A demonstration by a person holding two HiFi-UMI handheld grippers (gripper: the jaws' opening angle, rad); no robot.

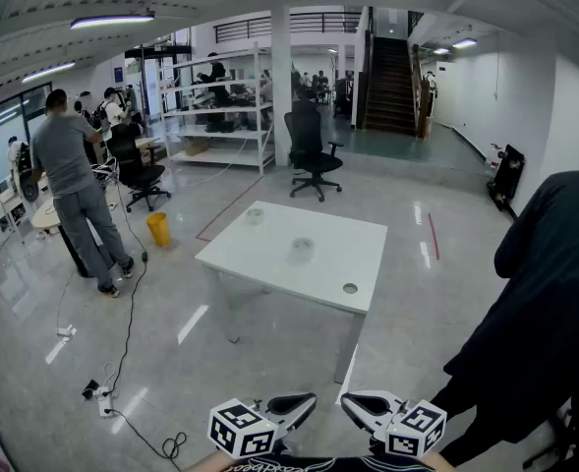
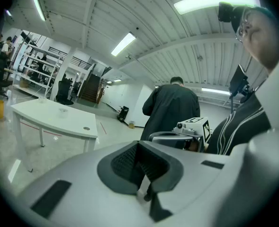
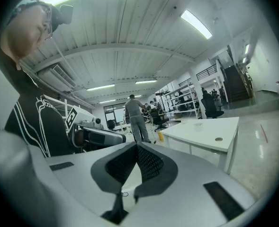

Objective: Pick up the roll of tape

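Observation:
A white table [image 1: 269, 268] stands a few steps ahead in the head view. On it sits a pale, see-through roll of tape [image 1: 301, 249], small and blurred, and a second faint round thing [image 1: 255, 214] lies nearer the far corner. The roll also shows as a speck in the left gripper view [image 2: 62, 110] and the right gripper view [image 3: 197, 123]. My left gripper [image 1: 307, 403] [image 2: 139, 148] and right gripper [image 1: 351, 406] [image 3: 137, 148] are held low and close together, tips turned toward each other. Both are shut and empty, far from the table.
A round hole [image 1: 350, 288] sits near the table's front right corner. A person in grey [image 1: 73, 195] stands at the left by a yellow bin [image 1: 158, 228] and floor cables [image 1: 122, 362]. An office chair [image 1: 314, 155] is behind the table. A dark-coated person [image 1: 554, 313] is close on the right.

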